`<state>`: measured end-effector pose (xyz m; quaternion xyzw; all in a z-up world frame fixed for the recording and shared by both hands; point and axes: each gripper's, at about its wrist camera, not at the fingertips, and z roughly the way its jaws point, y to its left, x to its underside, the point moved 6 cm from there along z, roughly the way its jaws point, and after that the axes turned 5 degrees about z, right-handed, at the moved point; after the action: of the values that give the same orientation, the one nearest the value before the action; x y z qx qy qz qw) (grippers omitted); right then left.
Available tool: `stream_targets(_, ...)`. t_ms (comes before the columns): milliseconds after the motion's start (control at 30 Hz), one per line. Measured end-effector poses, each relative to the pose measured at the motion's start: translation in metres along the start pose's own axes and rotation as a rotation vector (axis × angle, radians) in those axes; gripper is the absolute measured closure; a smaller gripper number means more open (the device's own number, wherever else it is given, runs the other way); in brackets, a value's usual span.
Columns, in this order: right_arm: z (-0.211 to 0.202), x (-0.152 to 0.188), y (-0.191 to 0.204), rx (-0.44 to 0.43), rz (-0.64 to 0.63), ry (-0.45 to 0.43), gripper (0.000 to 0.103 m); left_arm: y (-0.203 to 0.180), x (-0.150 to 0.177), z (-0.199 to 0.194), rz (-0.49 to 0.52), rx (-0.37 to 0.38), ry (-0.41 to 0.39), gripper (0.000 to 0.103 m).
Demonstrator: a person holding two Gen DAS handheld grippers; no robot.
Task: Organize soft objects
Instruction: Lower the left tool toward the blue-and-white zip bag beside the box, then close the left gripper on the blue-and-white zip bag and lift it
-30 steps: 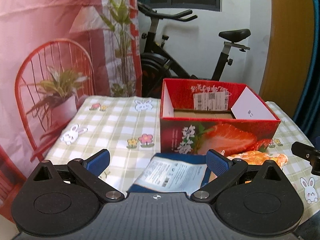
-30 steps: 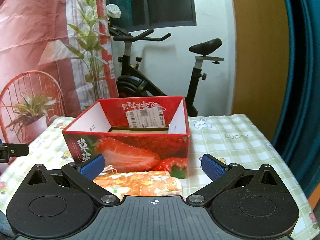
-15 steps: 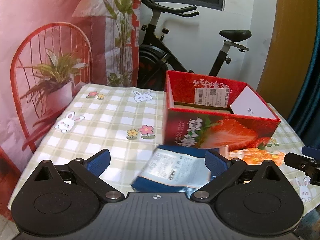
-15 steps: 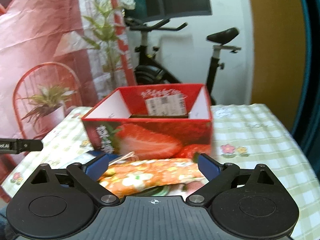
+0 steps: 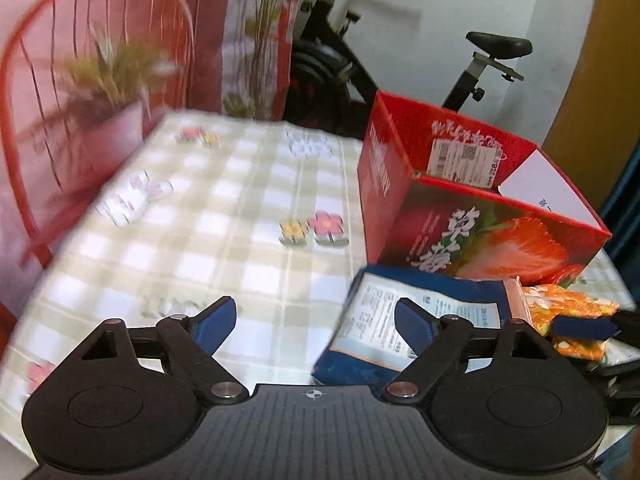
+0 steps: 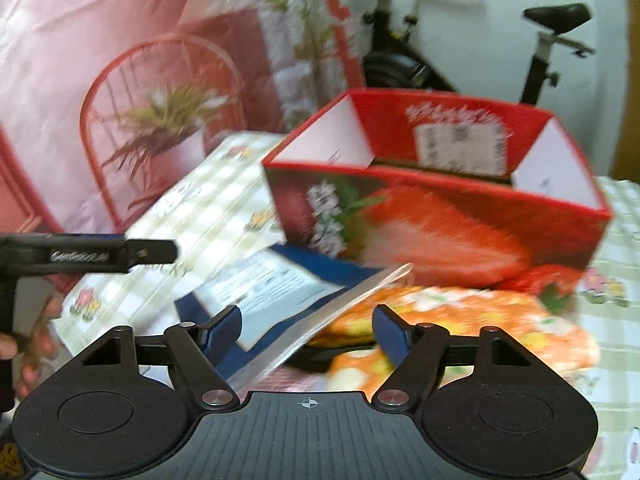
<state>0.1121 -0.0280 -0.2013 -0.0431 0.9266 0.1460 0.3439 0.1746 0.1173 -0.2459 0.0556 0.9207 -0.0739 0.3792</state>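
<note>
A red strawberry box (image 5: 476,208) stands open on the checked tablecloth; it also shows in the right wrist view (image 6: 440,200). In front of it lie a blue packet with a white label (image 5: 416,320) (image 6: 272,288) and an orange floral soft bundle (image 5: 568,312) (image 6: 472,316) with a clear plastic flap. My left gripper (image 5: 316,320) is open above the cloth, its right finger over the blue packet's edge. My right gripper (image 6: 308,328) is open, low over the plastic flap and the orange bundle, holding nothing.
The checked tablecloth (image 5: 224,216) stretches left of the box. A red wire chair with a plant (image 5: 100,72) and an exercise bike (image 5: 480,52) stand behind the table. The left gripper's finger shows at the left of the right wrist view (image 6: 88,256).
Both grippers have swung left and dropped lower toward the table. The right gripper has closed in over the orange bundle and the blue packet. Both jaws have narrowed a little.
</note>
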Motion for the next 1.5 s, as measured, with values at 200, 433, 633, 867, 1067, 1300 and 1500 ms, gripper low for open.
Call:
stream_targets(200,0.017,0.003,0.004,0.004,-0.009,0.027,0.035,0.012,0.014,0.036,-0.094,0.091,0.062,0.016)
stream_targets(433,0.030,-0.001,0.002,-0.004,-0.014,0.032,0.039,0.006,0.023,0.057,-0.130,0.205,0.116,0.016)
stream_targets(633,0.036,-0.007,-0.004,-0.046,0.060,0.055,0.083,-0.004,0.031,0.064,-0.159,0.271,0.145,0.048)
stream_targets(867,0.020,-0.011,-0.002,-0.062,0.048,0.008,0.092,-0.015,0.019,0.041,-0.120,0.273,0.079,0.068)
stream_targets(1067,-0.009,-0.016,0.001,-0.058,0.002,-0.081,0.094,-0.034,0.007,0.005,-0.072,0.272,0.000,0.072)
stream_targets(1300,-0.037,-0.023,-0.005,-0.046,-0.001,-0.158,0.094,-0.057,-0.004,-0.021,-0.026,0.264,-0.054,0.072)
stream_targets(1500,-0.057,-0.030,-0.011,-0.050,-0.001,-0.210,0.094,-0.073,-0.015,-0.036,0.023,0.251,-0.093,0.072)
